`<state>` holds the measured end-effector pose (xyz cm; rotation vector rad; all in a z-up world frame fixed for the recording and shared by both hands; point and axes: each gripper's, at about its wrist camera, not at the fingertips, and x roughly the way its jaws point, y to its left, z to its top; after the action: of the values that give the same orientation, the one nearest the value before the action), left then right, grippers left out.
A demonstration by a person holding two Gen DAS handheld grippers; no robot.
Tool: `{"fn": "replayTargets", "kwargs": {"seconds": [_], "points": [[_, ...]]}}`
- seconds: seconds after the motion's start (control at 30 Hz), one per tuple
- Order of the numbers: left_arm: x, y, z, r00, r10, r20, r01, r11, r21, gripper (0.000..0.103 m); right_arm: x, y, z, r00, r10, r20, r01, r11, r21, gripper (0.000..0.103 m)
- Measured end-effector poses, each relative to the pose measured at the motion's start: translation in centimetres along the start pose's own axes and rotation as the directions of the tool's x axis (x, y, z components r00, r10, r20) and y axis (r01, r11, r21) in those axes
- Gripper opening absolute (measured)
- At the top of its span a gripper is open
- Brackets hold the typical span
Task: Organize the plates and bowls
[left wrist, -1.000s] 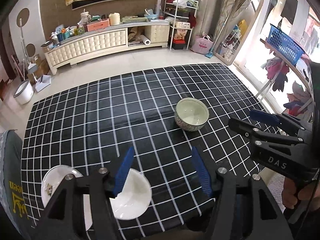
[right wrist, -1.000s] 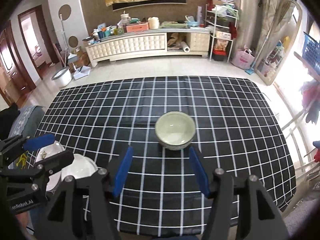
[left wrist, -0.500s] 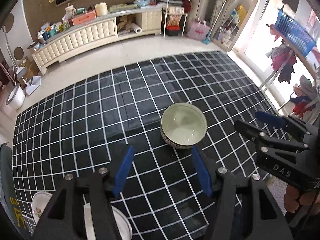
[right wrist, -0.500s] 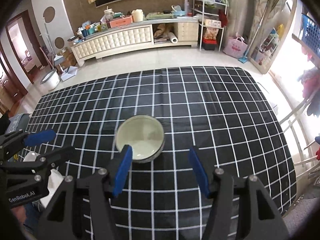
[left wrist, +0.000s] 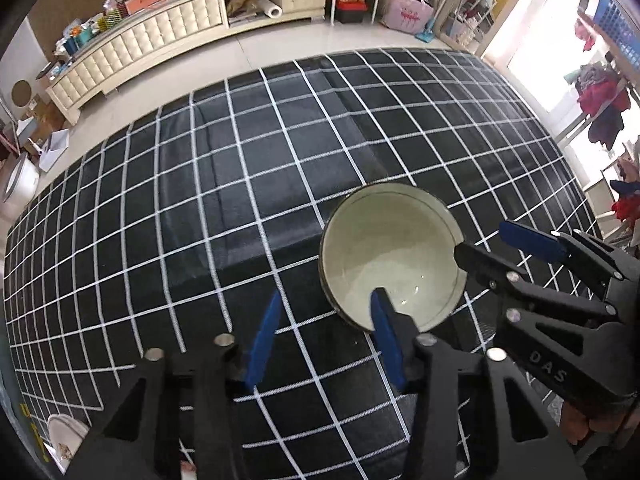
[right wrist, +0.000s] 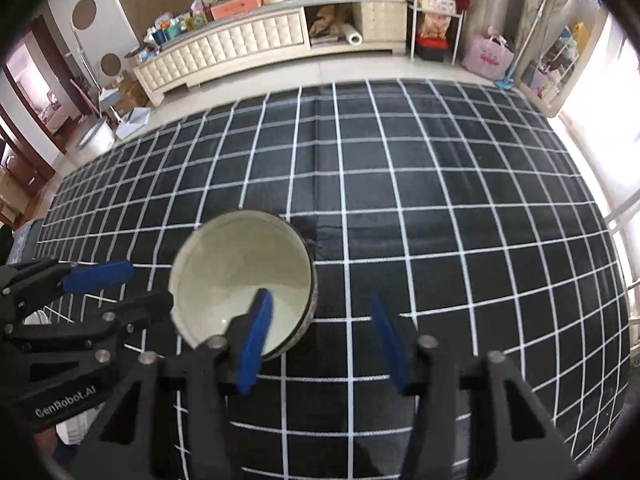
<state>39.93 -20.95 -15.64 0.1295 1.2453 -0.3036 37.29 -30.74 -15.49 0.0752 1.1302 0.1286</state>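
A pale green bowl is sitting upright on the counter, holding nothing. The left tool is hovering spread, its right finger over the bowl's near rim. The right tool is spread too, left finger above the bowl. Plates, possibly stacked, are peeking in at near left.

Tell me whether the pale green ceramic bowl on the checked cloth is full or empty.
Empty. The pale green ceramic bowl stands upright, its glossy inside bare in both wrist views.
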Motion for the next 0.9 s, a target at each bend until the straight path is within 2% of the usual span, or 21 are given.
{"fn": "replayTargets", "kwargs": {"seconds": [0.07,0.1,0.3,0.4,0.57,0.8,0.9], "points": [[0.9,0.0,0.2,1.0,0.005,-0.001,-0.005,1.0,-0.003,0.035,0.7,-0.3,0.1,1.0,0.026,-0.017,-0.026,0.999,0.023,0.042],[1.3,0.0,0.2,1.0,-0.001,-0.009,0.001,1.0,-0.005,0.03,1.0,-0.5,0.1,0.999,0.036,-0.029,-0.036,0.999,0.031,0.036],[2.6,-0.3,0.0,1.0,-0.012,-0.018,0.012,1.0,0.001,0.017,1.7,-0.2,-0.1,0.998,0.06,-0.034,-0.059,0.998,0.021,0.022],[2.9,-0.4,0.3,1.0,-0.015,-0.022,0.015,1.0,0.006,0.013,1.9,-0.1,-0.1,0.998,0.056,-0.034,-0.056,0.998,0.012,0.018],[3.3,-1.0,0.8,1.0,0.018,-0.025,-0.016,0.999,0.046,0.013,2.3,0.5,0.3,0.999,0.028,-0.038,-0.028,1.0,-0.011,0.014],[3.4,-0.7,1.4,0.999,0.001,-0.047,0.0,1.0,0.028,0.012,2.3,1.3,0.2,1.0,-0.026,-0.013,0.026,1.0,0.002,0.011],[2.6,-0.3,1.1,0.999,-0.029,-0.036,0.029,1.0,0.006,0.01,2.0,1.3,-0.1,0.999,-0.036,-0.013,0.037,0.999,0.024,0.009]]}}
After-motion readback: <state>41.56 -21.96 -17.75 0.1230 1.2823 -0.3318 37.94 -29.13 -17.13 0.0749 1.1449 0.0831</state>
